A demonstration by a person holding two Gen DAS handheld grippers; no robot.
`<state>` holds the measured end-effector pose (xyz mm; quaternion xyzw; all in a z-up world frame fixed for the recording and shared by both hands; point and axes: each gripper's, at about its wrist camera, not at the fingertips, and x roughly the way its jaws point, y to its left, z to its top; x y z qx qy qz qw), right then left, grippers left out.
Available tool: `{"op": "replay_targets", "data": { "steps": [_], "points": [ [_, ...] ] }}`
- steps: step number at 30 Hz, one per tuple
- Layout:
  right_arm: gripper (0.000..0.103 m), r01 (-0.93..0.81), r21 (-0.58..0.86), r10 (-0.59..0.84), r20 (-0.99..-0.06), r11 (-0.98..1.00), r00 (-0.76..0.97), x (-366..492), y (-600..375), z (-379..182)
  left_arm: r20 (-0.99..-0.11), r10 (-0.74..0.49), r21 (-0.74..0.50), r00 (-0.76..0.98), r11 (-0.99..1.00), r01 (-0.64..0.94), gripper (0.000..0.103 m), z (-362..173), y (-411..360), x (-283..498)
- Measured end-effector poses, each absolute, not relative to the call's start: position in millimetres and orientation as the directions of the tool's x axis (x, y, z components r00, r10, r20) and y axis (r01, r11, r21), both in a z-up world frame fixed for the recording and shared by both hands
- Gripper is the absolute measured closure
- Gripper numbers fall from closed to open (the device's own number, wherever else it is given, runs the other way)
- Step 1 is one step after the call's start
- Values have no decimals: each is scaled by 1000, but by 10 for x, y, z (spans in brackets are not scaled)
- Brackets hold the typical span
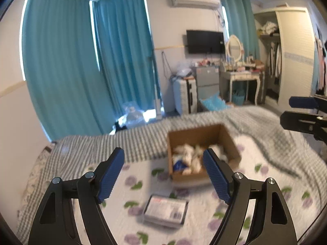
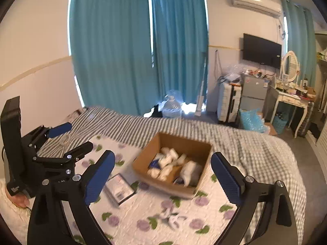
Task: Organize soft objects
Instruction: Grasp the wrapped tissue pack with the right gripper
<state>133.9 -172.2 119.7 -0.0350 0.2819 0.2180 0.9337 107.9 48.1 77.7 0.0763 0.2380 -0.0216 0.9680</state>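
An open cardboard box (image 1: 229, 140) (image 2: 147, 155) sits on the bed and holds several white soft bundles (image 1: 192, 155) (image 2: 169, 163) and a blue one. A small white soft item (image 2: 172, 217) lies loose on the floral quilt in front of the box. My left gripper (image 1: 163, 169) is open and empty, above the quilt short of the box; it also shows in the right wrist view (image 2: 79, 136). My right gripper (image 2: 163, 171) is open and empty, held over the box's near side; it also shows at the right edge of the left wrist view (image 1: 286, 110).
A flat packaged item (image 1: 165, 208) (image 2: 119, 187) lies on the floral quilt (image 1: 265, 175) left of the box. A striped and checked blanket (image 2: 245, 143) covers the far side of the bed. Teal curtains, a suitcase, a dresser and a wardrobe stand beyond.
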Motion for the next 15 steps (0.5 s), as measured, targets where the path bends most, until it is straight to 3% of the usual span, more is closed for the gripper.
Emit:
{"op": "replay_targets", "data": {
  "steps": [15],
  "points": [
    [7, -666, 14, 405, -803, 745, 436, 1716, -360, -948, -668, 118, 168, 735, 986, -6, 23, -792, 1218, 1532]
  ]
}}
